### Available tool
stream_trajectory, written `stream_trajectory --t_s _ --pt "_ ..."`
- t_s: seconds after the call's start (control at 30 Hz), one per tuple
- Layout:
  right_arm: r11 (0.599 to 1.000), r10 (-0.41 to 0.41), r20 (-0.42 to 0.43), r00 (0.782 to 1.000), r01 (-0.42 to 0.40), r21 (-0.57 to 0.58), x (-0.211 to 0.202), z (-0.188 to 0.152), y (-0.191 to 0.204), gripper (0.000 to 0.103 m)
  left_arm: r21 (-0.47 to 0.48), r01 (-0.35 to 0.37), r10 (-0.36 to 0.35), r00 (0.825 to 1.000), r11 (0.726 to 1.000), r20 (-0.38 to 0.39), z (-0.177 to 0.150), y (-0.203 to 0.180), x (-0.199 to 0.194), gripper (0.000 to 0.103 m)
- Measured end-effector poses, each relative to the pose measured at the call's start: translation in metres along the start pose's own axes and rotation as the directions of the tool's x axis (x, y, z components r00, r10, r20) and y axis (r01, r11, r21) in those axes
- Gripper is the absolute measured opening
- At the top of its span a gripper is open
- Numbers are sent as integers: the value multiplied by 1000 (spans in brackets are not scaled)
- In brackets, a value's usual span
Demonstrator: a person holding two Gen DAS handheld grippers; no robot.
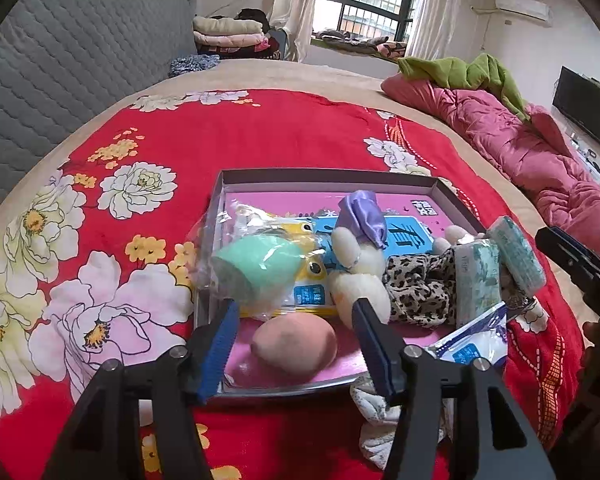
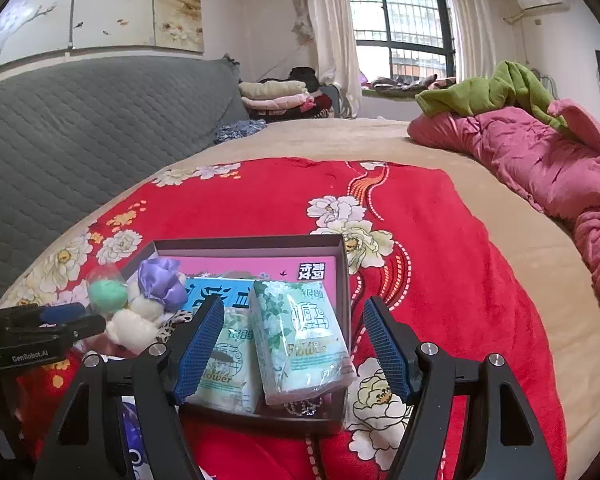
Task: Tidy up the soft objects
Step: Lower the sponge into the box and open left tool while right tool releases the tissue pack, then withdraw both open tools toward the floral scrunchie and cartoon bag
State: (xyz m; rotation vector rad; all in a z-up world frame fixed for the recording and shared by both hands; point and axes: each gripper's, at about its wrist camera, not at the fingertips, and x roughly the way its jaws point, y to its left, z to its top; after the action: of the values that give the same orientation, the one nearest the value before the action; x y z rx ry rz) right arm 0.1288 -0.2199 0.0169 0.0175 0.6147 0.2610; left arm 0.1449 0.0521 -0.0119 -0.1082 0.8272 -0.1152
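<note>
An open shallow box (image 1: pixel 328 174) with a pink lining sits on the red floral blanket (image 1: pixel 220 128). It holds a bagged mint sponge (image 1: pixel 256 264), a white plush toy with a purple bow (image 1: pixel 360 264), leopard-print fabric (image 1: pixel 420 292) and two tissue packs (image 1: pixel 476 276). My left gripper (image 1: pixel 295 303) is open, and a peach egg-shaped sponge (image 1: pixel 294 344) lies on the lining between its fingers, untouched. My right gripper (image 2: pixel 295 300) is open over the box (image 2: pixel 252 242). One tissue pack (image 2: pixel 300 340) leans between its fingers. A second tissue pack (image 2: pixel 228 364) lies partly behind the left pad.
A pink quilt (image 2: pixel 540 160) with a green garment (image 2: pixel 492 92) lies along the bed's right side. The grey quilted headboard (image 2: pixel 80 140) rises on the left. A blue-white packet (image 1: pixel 472 340) and a white patterned cloth (image 1: pixel 372 412) lie at the box's near corner.
</note>
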Motion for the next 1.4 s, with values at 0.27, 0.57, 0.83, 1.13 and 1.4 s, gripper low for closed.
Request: stream_trajectory --t_s 0.27,0.57,0.83,1.13,1.4 --pt "1000 -1 8 1000 1 -20 -8 -1 3 74 -3 11 -11 1000 1000 13 1 0 -6 63" --pt "999 4 13 1000 -4 -44 -16 -2 8 75 -12 8 -8 1000 1000 30 -1 4 -14 64" --pt "998 32 16 999 -31 -61 -28 -4 19 75 -28 -1 3 998 1000 64 -4 9 -31 65" --pt "992 78 0 997 -78 -98 -43 -11 40 75 3 14 -14 998 1000 63 -14 -2 -47 65" --pt "988 100 -38 994 -104 -118 -56 -25 53 75 22 16 -18 998 1000 56 -22 -9 -57 65"
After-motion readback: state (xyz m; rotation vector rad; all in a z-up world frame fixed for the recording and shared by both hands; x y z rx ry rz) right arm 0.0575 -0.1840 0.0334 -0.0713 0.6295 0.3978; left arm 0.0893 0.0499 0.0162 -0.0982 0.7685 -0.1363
